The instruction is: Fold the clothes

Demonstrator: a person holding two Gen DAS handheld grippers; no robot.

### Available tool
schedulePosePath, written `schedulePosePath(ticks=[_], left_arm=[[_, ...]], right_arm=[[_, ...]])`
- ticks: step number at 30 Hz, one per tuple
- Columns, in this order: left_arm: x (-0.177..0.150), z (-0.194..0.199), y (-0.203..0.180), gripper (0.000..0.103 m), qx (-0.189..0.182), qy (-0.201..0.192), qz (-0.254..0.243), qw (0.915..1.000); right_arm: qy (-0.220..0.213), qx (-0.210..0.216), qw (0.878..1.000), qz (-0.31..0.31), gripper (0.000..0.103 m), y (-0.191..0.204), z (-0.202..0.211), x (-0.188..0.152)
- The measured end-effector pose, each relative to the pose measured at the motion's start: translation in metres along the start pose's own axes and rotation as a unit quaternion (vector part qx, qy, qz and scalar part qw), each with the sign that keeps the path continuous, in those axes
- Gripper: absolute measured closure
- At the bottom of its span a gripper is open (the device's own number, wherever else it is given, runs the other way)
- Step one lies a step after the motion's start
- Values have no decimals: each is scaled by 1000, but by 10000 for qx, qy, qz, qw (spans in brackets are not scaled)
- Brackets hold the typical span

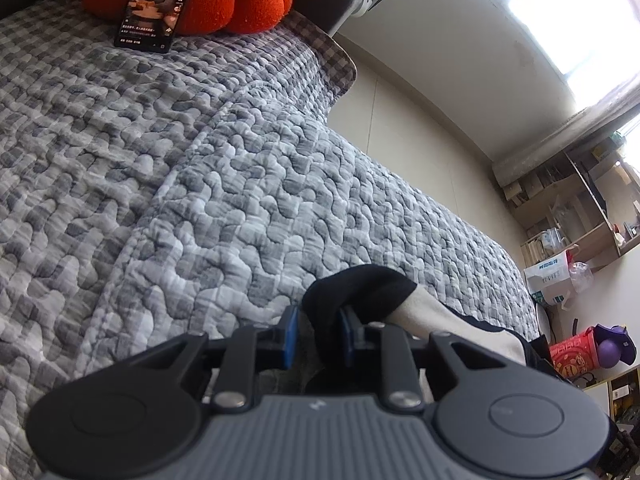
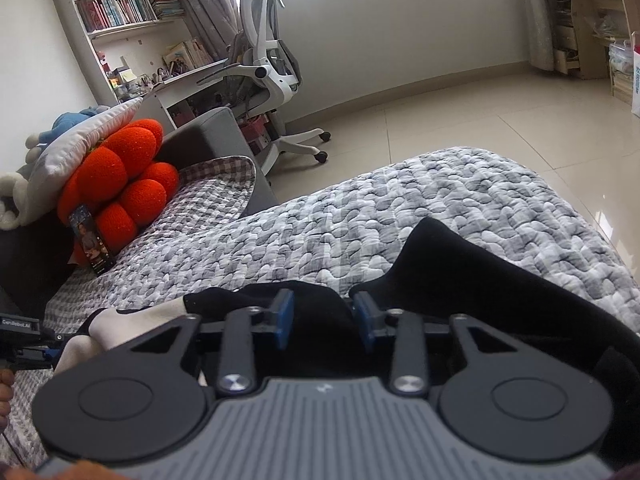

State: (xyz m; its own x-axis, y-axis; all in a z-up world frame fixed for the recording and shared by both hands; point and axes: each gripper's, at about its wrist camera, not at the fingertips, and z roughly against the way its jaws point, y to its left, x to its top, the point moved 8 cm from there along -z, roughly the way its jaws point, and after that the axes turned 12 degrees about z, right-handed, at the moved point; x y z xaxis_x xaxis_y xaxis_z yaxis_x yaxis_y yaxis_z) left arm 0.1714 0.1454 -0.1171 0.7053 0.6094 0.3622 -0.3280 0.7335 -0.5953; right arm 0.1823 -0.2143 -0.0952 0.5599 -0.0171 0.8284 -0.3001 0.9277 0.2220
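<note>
Both jaws part-open with black cloth bunched between the blue pads; left gripper (image 1: 318, 334) has a fold of the black-and-cream garment (image 1: 424, 312) in its gap, cloth touching the right pad, a sliver of gap at the left pad, so a firm pinch cannot be told; right gripper (image 2: 324, 320) straddles a black hump of the same garment (image 2: 460, 276), pads set wider, contact unclear; garment lies on the grey quilted cover (image 2: 360, 216) of the bed, near its front edge, cream panel toward the left gripper; farther back an orange cushion (image 1: 240, 0) with a phone (image 1: 154, 8) propped against it; white office chair (image 2: 268, 60) and bookshelf (image 2: 116, 4) beyond the bed.
</note>
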Motion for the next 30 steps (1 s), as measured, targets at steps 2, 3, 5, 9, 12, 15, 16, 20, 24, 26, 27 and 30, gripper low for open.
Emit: schedulePosePath(ticks=[2, 3, 5, 9, 12, 15, 16, 20, 24, 26, 27, 30], left_arm=[[1, 2, -2, 95, -11, -88, -26, 10000], [2, 3, -4, 96, -3, -164, -51, 9999], [5, 8, -8, 96, 13, -361, -148, 9992], [11, 19, -20, 96, 14, -828, -430, 9956], [15, 26, -28, 96, -16, -1142, -636, 9914], [20, 28, -39, 97, 13, -1361, -842, 9871], [22, 27, -43, 97, 38, -1415, -918, 9857], [31, 25, -60, 97, 138, -1633, -1219, 9789], [40, 22, -78, 97, 237, -1847, -1521, 9707], [43, 16, -87, 97, 304, -1920, -1734, 9655], [44, 11, -91, 97, 356, -1943, -1831, 9630], [51, -1, -100, 97, 429, -1935, -1994, 9597]], right_arm=[[-70, -114, 9998, 159, 83, 5, 2, 3], [-121, -189, 9994, 257, 85, 8, 3, 5], [-242, -365, 9979, 469, 86, 14, 7, 8], [-458, -818, 9911, 945, 88, 26, 10, 14], [-647, -1161, 9839, 1196, 88, 32, 12, 19], [-881, -1482, 9738, 1481, 89, 38, 13, 28], [-954, -1580, 9698, 1594, 89, 41, 13, 31], [-1192, -1933, 9567, 1819, 99, 42, 7, 46], [-1368, -2207, 9480, 1842, 98, 32, -2, 64], [-1369, -2245, 9483, 1777, 98, 25, -11, 70], [-1371, -2266, 9483, 1750, 98, 21, -14, 72], [-1375, -2336, 9479, 1673, 98, 10, -26, 78]])
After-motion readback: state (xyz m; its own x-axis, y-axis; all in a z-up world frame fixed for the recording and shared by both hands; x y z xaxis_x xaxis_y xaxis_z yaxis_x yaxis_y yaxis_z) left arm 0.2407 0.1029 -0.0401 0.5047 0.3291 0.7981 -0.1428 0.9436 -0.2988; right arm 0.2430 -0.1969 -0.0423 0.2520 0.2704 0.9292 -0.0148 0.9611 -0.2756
